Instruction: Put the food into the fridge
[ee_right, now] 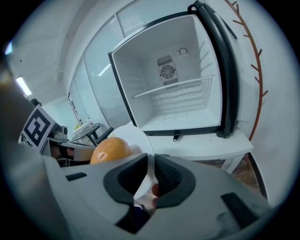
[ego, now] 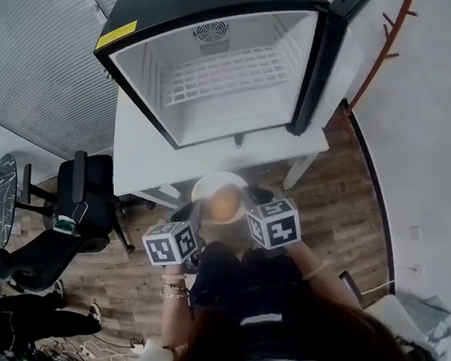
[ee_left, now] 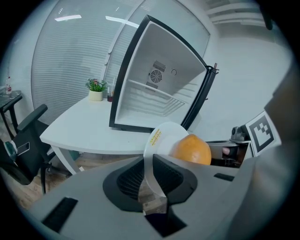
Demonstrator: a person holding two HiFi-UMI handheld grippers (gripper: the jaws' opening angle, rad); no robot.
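Observation:
An orange (ego: 224, 203) lies on a white plate (ego: 204, 187), carried in the air in front of the white table. My left gripper (ego: 189, 216) is shut on the plate's left rim and my right gripper (ego: 253, 200) on its right rim. In the left gripper view the plate (ee_left: 164, 137) stands between the jaws with the orange (ee_left: 191, 150) behind it. The right gripper view shows the plate (ee_right: 137, 138) pinched between the jaws and the orange (ee_right: 110, 150) to the left. The small black fridge (ego: 222, 65) stands on the table with its door (ego: 326, 55) swung open to the right, a wire shelf (ego: 223, 74) inside.
The white table (ego: 140, 156) holds the fridge; a small potted plant (ee_left: 96, 89) stands on it in the left gripper view. A black office chair (ego: 70, 218) stands on the wooden floor at the left. A white wall (ego: 431, 132) runs along the right.

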